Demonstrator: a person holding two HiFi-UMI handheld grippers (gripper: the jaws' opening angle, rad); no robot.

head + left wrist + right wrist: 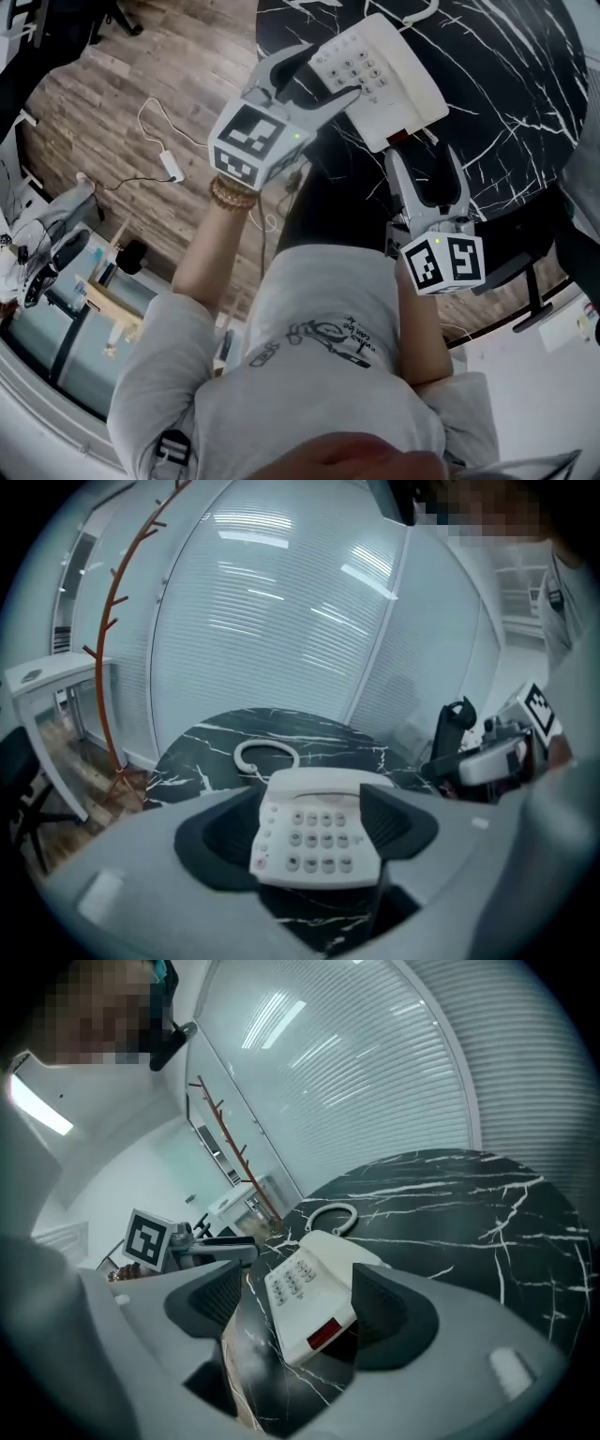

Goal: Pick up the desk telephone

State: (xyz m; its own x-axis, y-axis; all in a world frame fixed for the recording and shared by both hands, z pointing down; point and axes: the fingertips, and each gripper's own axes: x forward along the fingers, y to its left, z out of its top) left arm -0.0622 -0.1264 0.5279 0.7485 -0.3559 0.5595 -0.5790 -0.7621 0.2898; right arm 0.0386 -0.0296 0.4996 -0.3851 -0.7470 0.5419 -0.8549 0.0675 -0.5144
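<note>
A white desk telephone (380,80) with a grey keypad lies on a round black marble table (525,84). My left gripper (328,70) reaches in from the left, jaws spread on either side of the keypad end, not pressing. In the left gripper view the telephone (314,794) sits between the wide pads of the left gripper (309,829). My right gripper (424,155) comes from the near side, at the end with the red window. There the telephone (309,1288) lies between the spread pads of the right gripper (295,1307); the left pad is clear of it.
A white cord loop (265,755) lies on the table behind the telephone. The table's near edge (309,187) is right at the person's body. On the wooden floor lies a white charger with cable (171,167). A red coat stand (112,621) and a glass wall with blinds stand beyond.
</note>
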